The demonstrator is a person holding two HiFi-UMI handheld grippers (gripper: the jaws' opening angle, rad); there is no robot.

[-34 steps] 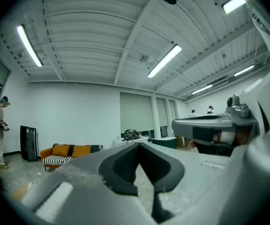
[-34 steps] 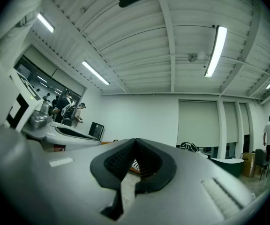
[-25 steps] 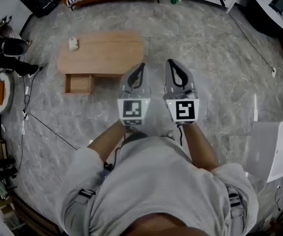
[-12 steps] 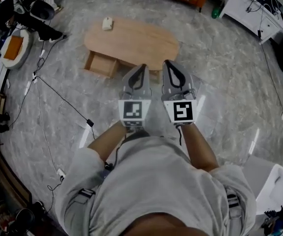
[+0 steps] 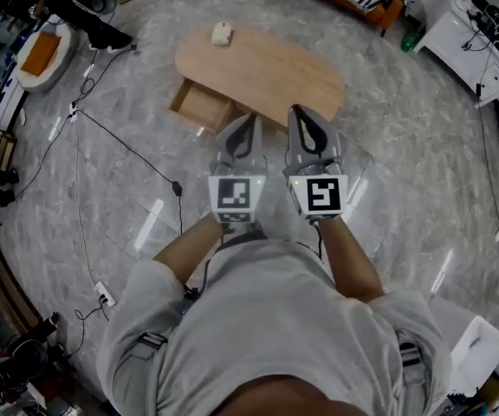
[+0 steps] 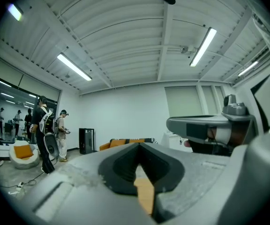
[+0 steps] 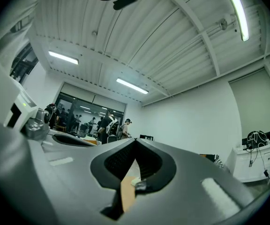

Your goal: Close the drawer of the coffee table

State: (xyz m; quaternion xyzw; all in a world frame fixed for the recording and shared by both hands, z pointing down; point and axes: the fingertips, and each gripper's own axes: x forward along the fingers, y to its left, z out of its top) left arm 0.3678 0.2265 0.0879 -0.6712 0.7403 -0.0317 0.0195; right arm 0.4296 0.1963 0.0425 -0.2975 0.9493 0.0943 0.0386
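Floor, left tool, right tool closed, empty

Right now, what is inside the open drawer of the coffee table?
The drawer shows a bare wooden floor with nothing lying in it. Its rear part runs under the tabletop, so that stretch is hidden.

Coffee table is tan wood-grain, floor grey and marbled
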